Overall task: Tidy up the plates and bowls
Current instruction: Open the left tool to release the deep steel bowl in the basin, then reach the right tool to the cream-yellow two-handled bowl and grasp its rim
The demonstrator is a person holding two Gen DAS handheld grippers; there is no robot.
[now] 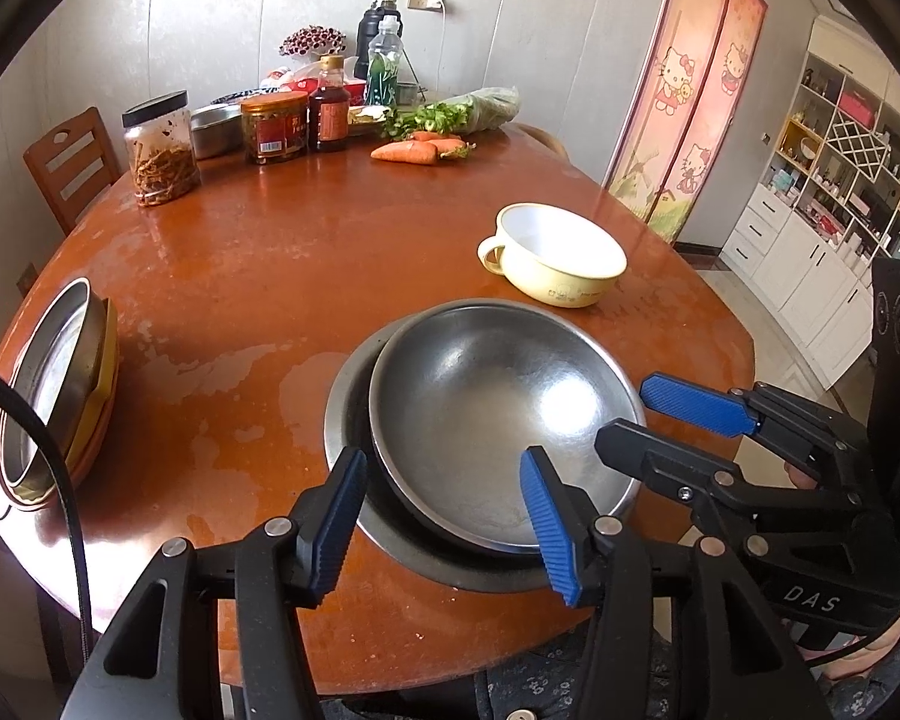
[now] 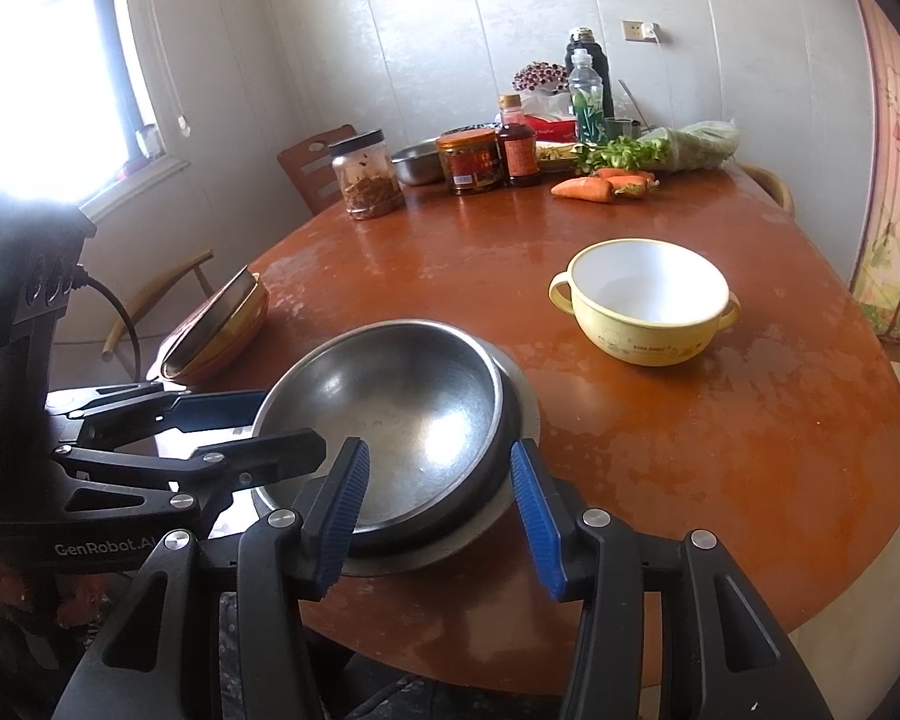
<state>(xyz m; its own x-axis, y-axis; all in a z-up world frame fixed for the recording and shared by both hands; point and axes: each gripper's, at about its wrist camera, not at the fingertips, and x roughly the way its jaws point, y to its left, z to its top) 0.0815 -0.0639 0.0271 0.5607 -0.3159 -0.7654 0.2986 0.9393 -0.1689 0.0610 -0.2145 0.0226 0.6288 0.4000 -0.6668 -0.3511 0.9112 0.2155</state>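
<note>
A steel bowl (image 1: 486, 396) (image 2: 390, 408) sits tilted in a flat steel plate (image 1: 348, 420) (image 2: 525, 414) near the table's front edge. My left gripper (image 1: 443, 455) (image 2: 288, 423) straddles the bowl's near left rim, one pad outside and one inside, jaws apart and not pressing. My right gripper (image 2: 439, 446) (image 1: 623, 411) straddles the near right rim the same way, with a gap on both sides. A yellow two-handled bowl (image 1: 558, 264) (image 2: 642, 306), white inside, stands empty farther back on the right. A stack of dishes (image 1: 60, 396) (image 2: 222, 330) topped by a steel plate leans at the left edge.
The round brown table (image 1: 270, 276) carries jars (image 1: 162, 150), a sauce bottle (image 1: 329, 108), a steel basin (image 1: 216, 129), carrots (image 1: 408, 151) and greens at its far side. A wooden chair (image 1: 72, 162) stands behind on the left. A cable (image 1: 60, 468) hangs at the left.
</note>
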